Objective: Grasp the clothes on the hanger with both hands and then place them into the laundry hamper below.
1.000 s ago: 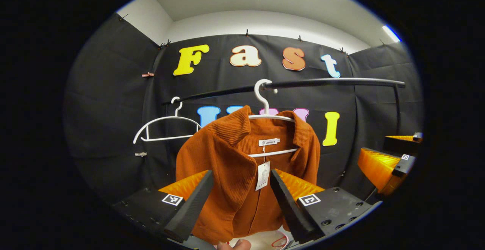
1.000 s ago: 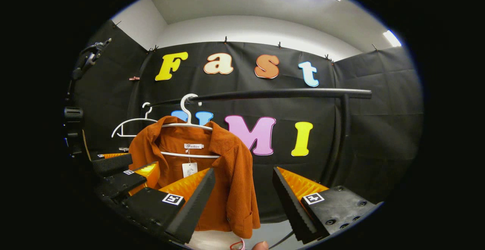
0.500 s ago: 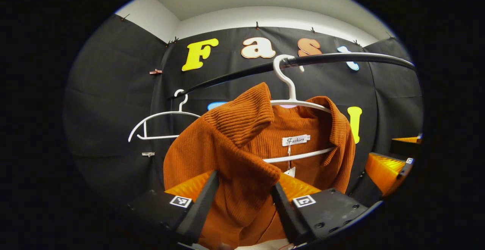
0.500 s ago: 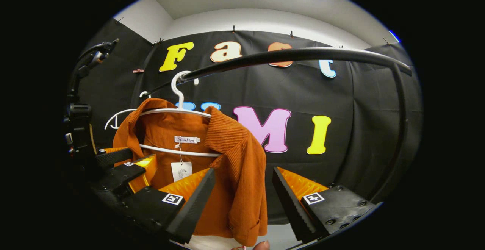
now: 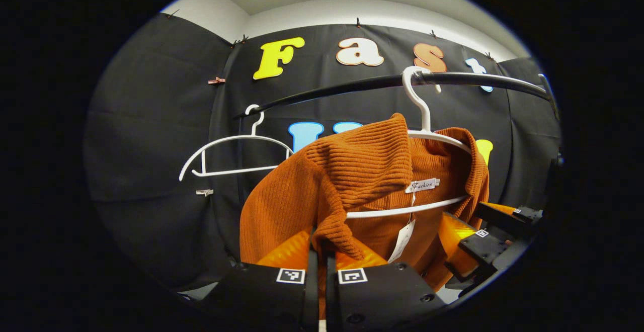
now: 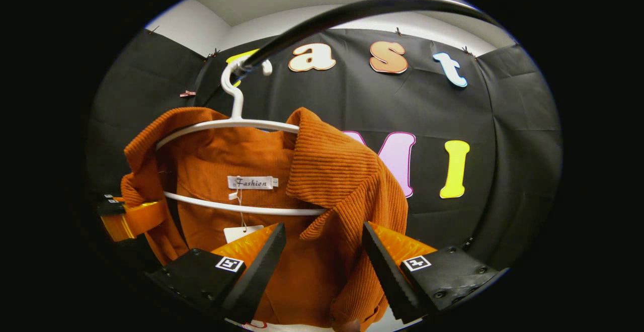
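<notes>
An orange ribbed jacket (image 5: 362, 171) hangs on a white hanger (image 5: 421, 115) hooked over a black rail (image 5: 347, 86). In the left gripper view my left gripper (image 5: 318, 266) is shut on the jacket's folded lapel, low on the side nearer me. My right gripper (image 5: 478, 226) shows past the garment's far side. In the right gripper view my right gripper (image 6: 322, 261) is open, and the jacket (image 6: 342, 171) has its shoulder and front edge hanging between the fingers without being pinched. The hanger (image 6: 231, 120) and a paper tag (image 6: 241, 232) show there, and the left gripper (image 6: 143, 216) sits against the cloth at the left.
An empty white hanger (image 5: 231, 143) hangs farther left on the rail. The rail (image 6: 327, 15) curves close overhead in the right gripper view. Black cloth walls close in the back and both sides.
Both grippers moved in and up toward the jacket. My left gripper went from open to shut on the lapel. My right gripper stayed open, its fingers now around the jacket's shoulder.
</notes>
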A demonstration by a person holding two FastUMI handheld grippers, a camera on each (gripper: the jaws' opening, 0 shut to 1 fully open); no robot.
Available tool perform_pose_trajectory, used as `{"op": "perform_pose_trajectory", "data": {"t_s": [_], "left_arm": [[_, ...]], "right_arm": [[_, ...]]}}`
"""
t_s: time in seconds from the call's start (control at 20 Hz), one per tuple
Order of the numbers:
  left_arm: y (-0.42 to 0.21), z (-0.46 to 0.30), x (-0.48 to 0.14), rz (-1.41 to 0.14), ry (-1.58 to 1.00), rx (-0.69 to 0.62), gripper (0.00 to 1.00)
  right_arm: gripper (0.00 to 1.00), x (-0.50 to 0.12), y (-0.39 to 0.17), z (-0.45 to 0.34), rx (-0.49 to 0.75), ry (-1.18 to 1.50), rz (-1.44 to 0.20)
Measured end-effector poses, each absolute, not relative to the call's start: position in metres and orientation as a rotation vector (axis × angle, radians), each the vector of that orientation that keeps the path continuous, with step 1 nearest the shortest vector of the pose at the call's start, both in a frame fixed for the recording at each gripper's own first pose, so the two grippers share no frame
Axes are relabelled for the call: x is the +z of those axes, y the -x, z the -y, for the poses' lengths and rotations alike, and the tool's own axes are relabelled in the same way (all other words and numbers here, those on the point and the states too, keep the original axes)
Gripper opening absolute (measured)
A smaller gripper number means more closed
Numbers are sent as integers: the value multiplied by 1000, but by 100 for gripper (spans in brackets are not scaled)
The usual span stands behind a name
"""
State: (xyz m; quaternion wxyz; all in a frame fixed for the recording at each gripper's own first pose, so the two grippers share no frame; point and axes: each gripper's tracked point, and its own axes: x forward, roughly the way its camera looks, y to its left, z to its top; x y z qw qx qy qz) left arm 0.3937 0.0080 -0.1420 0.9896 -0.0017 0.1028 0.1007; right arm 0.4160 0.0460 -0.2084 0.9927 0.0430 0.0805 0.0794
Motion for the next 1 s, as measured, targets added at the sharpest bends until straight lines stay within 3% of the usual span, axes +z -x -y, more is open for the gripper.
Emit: {"op": "perform_pose_trajectory", "data": {"t_s": [0.1,0.2,0.35,0.5,0.55,0.75,1.0], "left_arm": [[-395,-8,-143,-215,-8,193,10],[-395,-9,-145,-221,-19,196,10],[-398,-7,-147,-224,-10,170,10],[-402,-8,-146,-221,-15,154,10],[-402,-10,-148,-229,-15,153,10],[-405,-19,-147,-252,-22,146,8],[-409,-14,-139,-355,114,12,6]], "right_arm": [[99,-209,-428,-42,131,-92,-137],[82,-210,-444,-41,118,-106,-125],[11,-212,-450,-29,125,-177,-151],[11,-219,-441,-49,274,-319,-259],[3,-225,-446,-49,290,-371,-300],[5,-231,-441,-50,362,-515,-476],[5,-229,-429,-53,502,-486,-635]]}}
